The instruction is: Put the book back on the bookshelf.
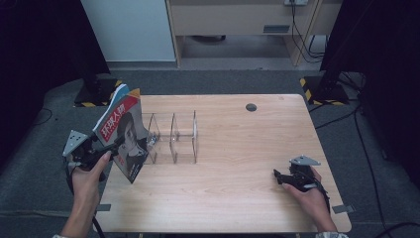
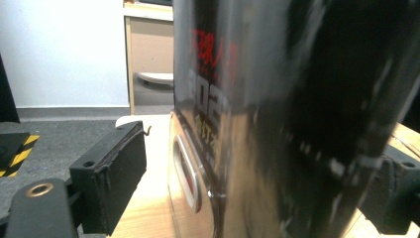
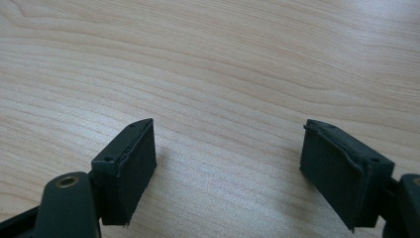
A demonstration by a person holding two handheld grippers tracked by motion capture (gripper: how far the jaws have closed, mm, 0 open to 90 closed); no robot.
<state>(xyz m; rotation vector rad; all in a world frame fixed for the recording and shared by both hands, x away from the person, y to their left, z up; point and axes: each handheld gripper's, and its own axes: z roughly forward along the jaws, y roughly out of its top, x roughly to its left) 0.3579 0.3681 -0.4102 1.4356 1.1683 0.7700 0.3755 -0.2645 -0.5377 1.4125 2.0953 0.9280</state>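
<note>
Two claws released: left claw straddles glossy magazine, gap visible; right claw over woodgrain table.

The high view looks forward and down on the whole table. The left gripper view sits very near the magazine between its jaws. The right gripper view faces close bare table wood, which the high view shares.
</note>
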